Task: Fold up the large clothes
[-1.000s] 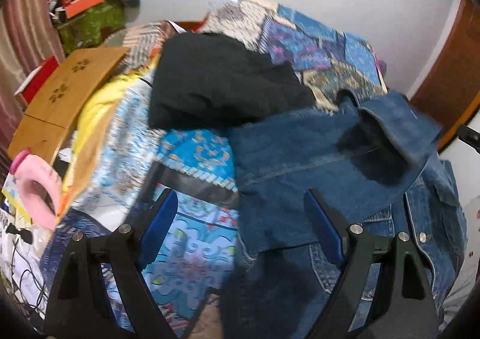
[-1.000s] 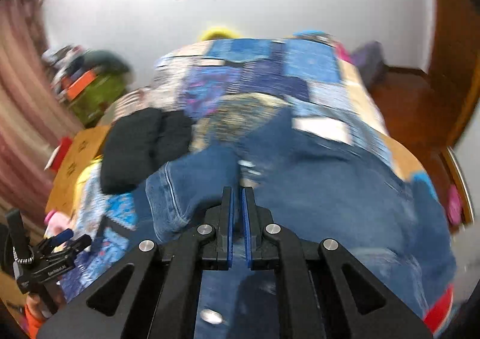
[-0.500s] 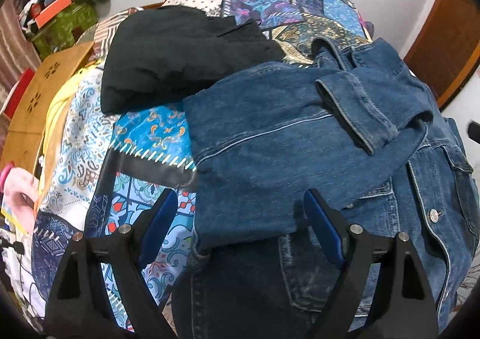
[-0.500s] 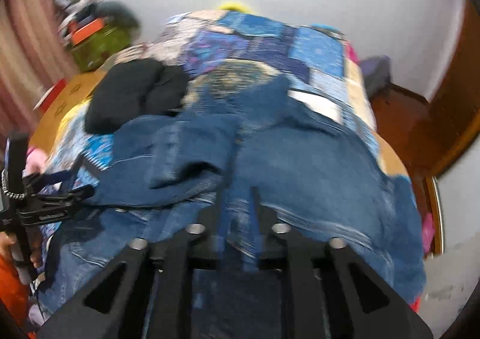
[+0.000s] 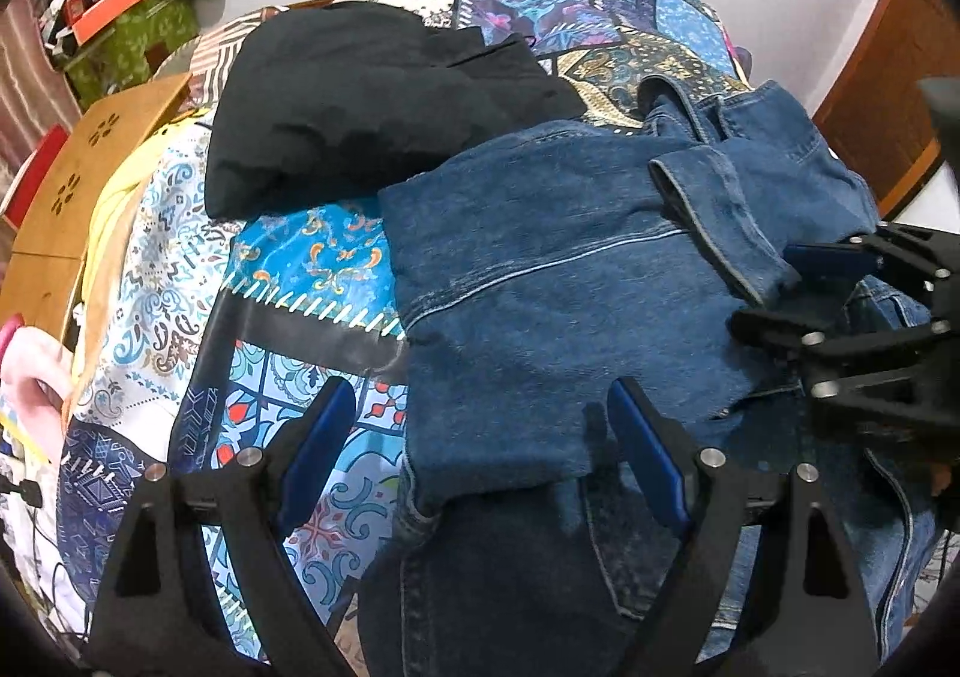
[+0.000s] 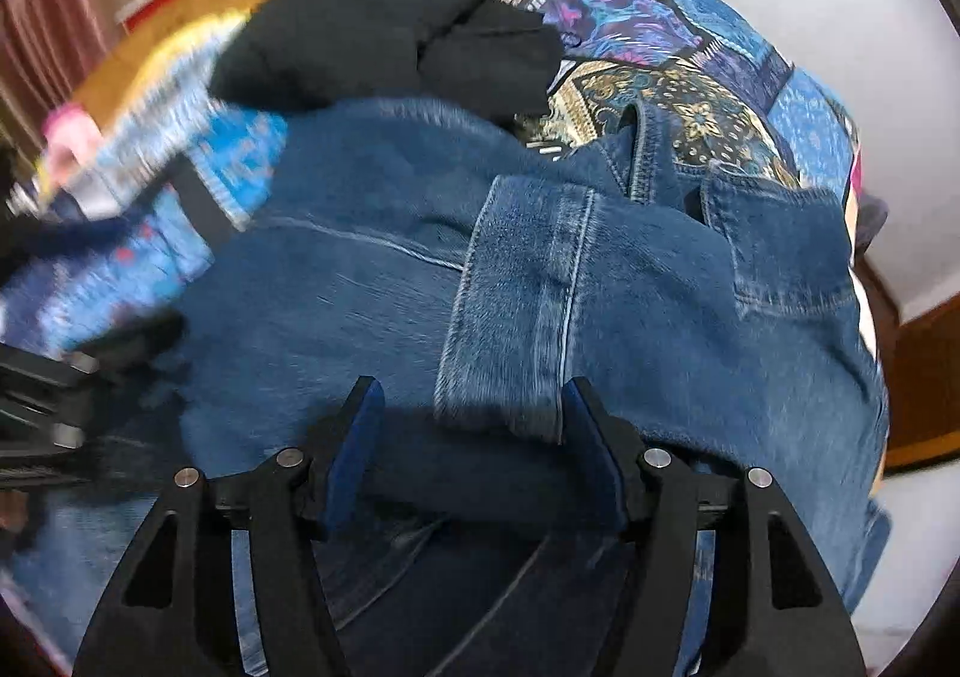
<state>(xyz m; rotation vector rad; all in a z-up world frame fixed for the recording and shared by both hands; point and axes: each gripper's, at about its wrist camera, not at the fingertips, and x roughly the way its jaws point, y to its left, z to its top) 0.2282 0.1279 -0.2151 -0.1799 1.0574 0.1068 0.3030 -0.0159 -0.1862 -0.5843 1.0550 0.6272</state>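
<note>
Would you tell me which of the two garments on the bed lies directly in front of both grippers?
The blue denim jacket, with its sleeve folded across it; the black garment lies farther back on the patchwork bedspread.

Blue denim jacket [image 5: 540, 281], partly folded, lying flat on the patterned bedspread [image 5: 312, 263], cuffed sleeve [image 6: 516, 311] draped across.

I am finding no writing, brand, number or sign that I can read in either of my views. I am seeing only ornament: printed patterns on the blue patchwork bedspread [image 5: 312, 263], and flower-shaped cut-outs in the tan wooden board [image 5: 90, 161]. The clutter on the green patterned box [image 5: 129, 41] is showing too small to read.
</note>
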